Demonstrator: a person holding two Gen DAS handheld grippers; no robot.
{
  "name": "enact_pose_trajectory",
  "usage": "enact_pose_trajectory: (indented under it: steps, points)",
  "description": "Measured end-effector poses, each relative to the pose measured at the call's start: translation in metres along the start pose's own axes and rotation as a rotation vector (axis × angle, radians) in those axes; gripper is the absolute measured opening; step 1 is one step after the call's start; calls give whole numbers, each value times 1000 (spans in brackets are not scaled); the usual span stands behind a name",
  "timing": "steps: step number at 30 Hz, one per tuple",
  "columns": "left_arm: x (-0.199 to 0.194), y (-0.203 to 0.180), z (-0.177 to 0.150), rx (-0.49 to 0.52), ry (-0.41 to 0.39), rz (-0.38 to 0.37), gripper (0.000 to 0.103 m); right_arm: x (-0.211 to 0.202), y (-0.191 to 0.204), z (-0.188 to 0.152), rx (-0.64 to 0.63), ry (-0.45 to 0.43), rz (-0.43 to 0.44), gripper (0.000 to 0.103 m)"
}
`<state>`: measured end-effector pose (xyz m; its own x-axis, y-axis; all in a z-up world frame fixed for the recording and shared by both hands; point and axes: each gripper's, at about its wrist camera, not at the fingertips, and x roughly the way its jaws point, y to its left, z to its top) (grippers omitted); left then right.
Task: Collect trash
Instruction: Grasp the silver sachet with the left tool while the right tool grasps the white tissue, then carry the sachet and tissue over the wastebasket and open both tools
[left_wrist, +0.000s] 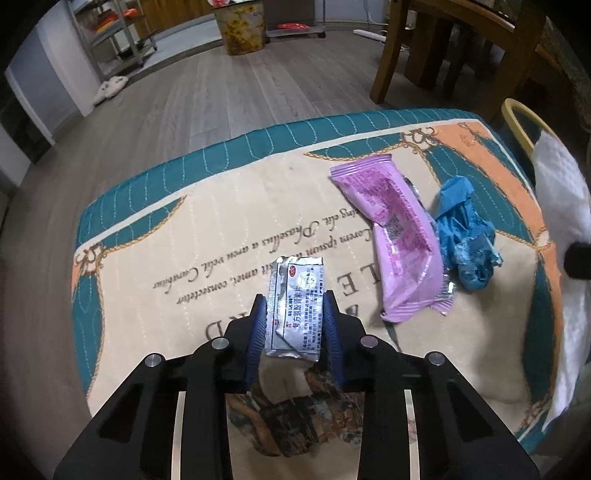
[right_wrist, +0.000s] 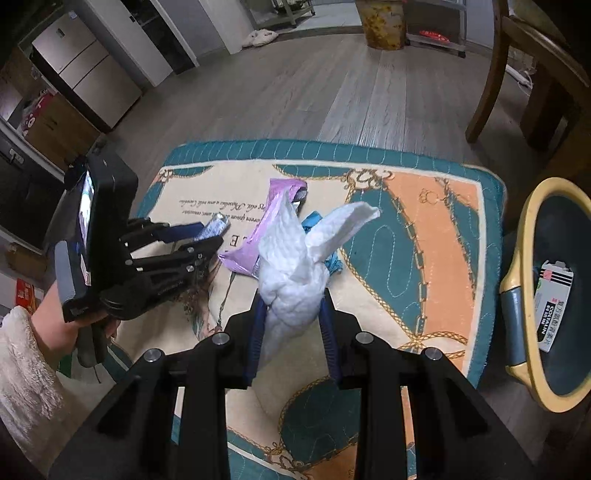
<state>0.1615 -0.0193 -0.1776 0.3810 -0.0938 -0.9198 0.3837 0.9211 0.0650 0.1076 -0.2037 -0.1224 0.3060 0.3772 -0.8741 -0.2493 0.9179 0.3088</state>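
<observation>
My left gripper (left_wrist: 295, 299) is shut on a silver medicine sachet (left_wrist: 297, 314) and holds it just above the patterned mat (left_wrist: 184, 236). A pink wrapper (left_wrist: 399, 236) and a crumpled blue glove (left_wrist: 461, 236) lie on the mat to its right. My right gripper (right_wrist: 293, 295) is shut on a crumpled white tissue (right_wrist: 299, 266), raised over the mat (right_wrist: 424, 229). The left gripper with its sachet (right_wrist: 214, 227) also shows in the right wrist view, left of the pink wrapper (right_wrist: 258, 232). The blue glove (right_wrist: 332, 262) is mostly hidden behind the tissue.
A yellow-rimmed bin (right_wrist: 524, 266) stands on the floor right of the mat, with a small box (right_wrist: 552, 310) inside; its rim also shows in the left wrist view (left_wrist: 521, 122). Wooden chair legs (left_wrist: 384, 74) stand beyond the mat. Wood floor (left_wrist: 184, 103) surrounds it.
</observation>
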Motion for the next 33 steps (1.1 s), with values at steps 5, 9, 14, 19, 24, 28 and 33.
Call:
enact_pose_trajectory:
  steps: [5, 9, 14, 19, 24, 28, 33]
  points:
    - [-23, 2, 0, -36, -64, 24, 32, -23, -6, 0, 6, -39, -17, 28]
    - [-50, -8, 14, -49, -144, 21, 32, -67, -21, 4, 36, -129, -53, 28]
    - [-95, -50, 45, -32, -283, -50, 32, -145, -66, 11, 82, -271, -123, 28]
    - [-112, -102, 69, 15, -355, -153, 32, -187, -135, -1, 212, -340, -206, 28]
    - [-102, -158, 82, 78, -348, -227, 32, -187, -193, -25, 309, -335, -277, 28]
    - [-88, -196, 95, 111, -328, -289, 32, -166, -226, -35, 322, -274, -330, 28]
    - [-70, -249, 101, 205, -300, -327, 32, -145, -261, -42, 347, -203, -366, 28]
